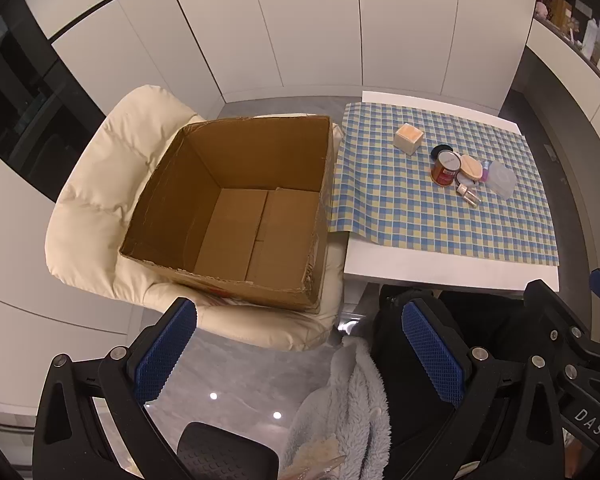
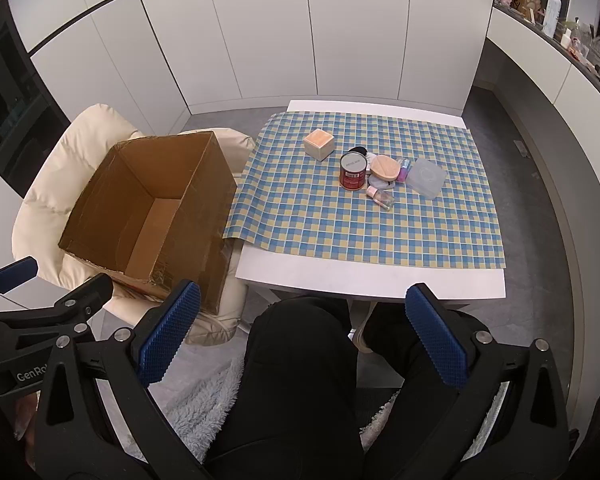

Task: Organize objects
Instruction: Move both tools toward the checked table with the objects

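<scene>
Right wrist view: the right gripper and left gripper both hang with jaws wide apart, holding nothing. A red can, cube and small jars cluster near the table's middle, toward its far edge, on the checked cloth. The cardboard box sits open on the cream chair beside the table's left edge.

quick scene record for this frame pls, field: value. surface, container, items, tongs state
surface: white table with a blue and yellow checked cloth
container: open cardboard box on a cream padded chair, beside the table; nothing seen inside
items: cube box, red tin, oval wooden-topped piece, clear plastic case, small glass bottle lying on its side, all clustered on the cloth
left tongs: open, nothing between them
right tongs: open, nothing between them
progress: nothing boxed yet
</scene>
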Available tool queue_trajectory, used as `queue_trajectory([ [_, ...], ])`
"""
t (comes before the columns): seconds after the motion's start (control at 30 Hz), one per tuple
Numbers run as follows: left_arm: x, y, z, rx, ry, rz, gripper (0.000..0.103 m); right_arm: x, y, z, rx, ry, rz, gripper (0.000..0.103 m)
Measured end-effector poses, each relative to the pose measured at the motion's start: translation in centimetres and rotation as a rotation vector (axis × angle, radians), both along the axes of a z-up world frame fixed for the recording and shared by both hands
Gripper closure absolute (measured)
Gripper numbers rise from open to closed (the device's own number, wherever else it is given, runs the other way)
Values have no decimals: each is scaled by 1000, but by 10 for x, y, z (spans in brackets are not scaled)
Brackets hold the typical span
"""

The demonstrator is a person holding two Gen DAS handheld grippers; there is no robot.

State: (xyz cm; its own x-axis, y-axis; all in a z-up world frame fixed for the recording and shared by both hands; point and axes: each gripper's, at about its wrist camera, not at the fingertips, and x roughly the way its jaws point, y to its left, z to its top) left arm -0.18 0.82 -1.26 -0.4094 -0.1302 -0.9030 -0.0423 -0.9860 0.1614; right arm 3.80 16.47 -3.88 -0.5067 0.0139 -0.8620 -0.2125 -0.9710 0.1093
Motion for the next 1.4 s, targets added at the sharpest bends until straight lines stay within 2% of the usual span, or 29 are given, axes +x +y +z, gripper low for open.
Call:
queue_trajectory([
  [0.77, -1, 6, -7, -11, -17, -24, 0, 2, 4, -5, -21, -11, -18, 0],
  [1.1, -3, 6, -13, 7, -38, -8, 0, 0, 4, -8, -35, -19, -10, 0],
  [1.4, -5, 21, -12, 2, -21, -14, 0, -2, 17, -10, -54, -24, 2, 0],
])
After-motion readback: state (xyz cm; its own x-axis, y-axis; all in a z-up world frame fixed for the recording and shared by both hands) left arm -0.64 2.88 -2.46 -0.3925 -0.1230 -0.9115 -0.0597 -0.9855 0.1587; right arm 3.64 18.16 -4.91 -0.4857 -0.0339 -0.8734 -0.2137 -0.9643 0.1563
